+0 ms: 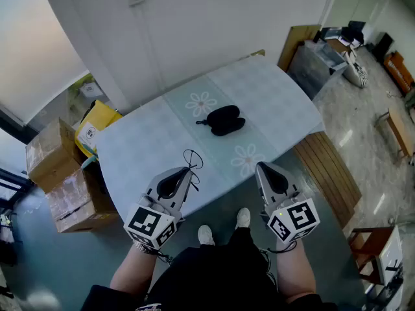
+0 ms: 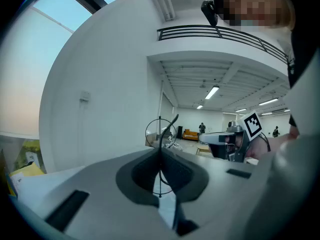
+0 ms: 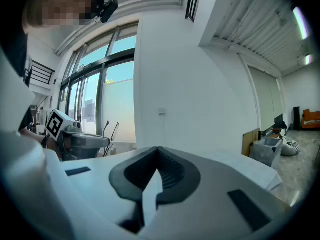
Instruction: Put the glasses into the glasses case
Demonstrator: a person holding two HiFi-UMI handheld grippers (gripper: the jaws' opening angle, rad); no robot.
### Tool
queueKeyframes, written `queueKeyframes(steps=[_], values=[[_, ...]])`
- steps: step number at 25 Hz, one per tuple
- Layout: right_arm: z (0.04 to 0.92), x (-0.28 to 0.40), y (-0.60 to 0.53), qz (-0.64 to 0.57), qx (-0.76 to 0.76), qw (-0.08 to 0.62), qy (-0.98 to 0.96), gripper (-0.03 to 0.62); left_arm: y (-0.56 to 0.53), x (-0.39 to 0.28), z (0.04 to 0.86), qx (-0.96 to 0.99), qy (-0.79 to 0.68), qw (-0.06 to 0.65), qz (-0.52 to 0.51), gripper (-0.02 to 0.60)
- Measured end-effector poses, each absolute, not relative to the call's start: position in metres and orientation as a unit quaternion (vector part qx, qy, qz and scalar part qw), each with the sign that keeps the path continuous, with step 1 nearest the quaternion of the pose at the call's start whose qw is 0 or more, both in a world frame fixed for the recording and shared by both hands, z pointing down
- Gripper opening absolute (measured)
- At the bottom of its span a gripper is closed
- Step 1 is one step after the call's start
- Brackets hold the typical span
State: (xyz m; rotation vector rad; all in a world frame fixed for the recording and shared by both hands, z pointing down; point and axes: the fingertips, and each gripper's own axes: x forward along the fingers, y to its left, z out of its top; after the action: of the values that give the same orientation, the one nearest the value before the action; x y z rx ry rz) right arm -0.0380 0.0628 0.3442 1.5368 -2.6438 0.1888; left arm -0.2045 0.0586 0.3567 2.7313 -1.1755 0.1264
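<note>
Glasses [image 1: 192, 159] and glasses case [image 1: 222, 120]: state and position relative to the table [image 1: 136, 144]

The glasses are a thin, dark wire frame with round rims. They are clear of the table, above its near edge, and clamped edge-on between the closed tips of the left gripper [image 1: 189, 172]. One round rim and a curved temple arm project beyond the tips. The glasses case is black with a rounded outline. It lies on the table's middle strip, towards the far side. It shows two rounded halves side by side and appears to be open. A small tab projects from its left end. Glasses and case are well apart.
</note>
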Motion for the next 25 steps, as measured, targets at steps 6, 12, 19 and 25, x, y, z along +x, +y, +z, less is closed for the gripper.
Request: queueKeyframes(steps=[6, 12, 19, 25], values=[[0.3460, -0.0382, 0.0596, 0.059, 0.499, 0.038, -0.864, 0.023, 0.0549, -0.2049, 0.3550, 0.914, -0.394, 0.083, 0.038, 0.031], [0.3436, -0.0420, 0.0606, 0.043, 0.496, 0.043, -0.866, 0.023, 0.0559, -0.2061, 0.3555, 0.914, -0.396, 0.085, 0.038, 0.031], [0.3452, -0.0371, 0.0609, 0.052, 0.500, 0.039, -0.864, 0.023, 0.0561, -0.2058, 0.3537, 0.914, -0.395, 0.084, 0.038, 0.031], [0.3424, -0.0331, 0.0602, 0.048, 0.499, 0.038, -0.864, 0.023, 0.0561, -0.2025, 0.3536, 0.914, -0.394, 0.085, 0.039, 0.031]])
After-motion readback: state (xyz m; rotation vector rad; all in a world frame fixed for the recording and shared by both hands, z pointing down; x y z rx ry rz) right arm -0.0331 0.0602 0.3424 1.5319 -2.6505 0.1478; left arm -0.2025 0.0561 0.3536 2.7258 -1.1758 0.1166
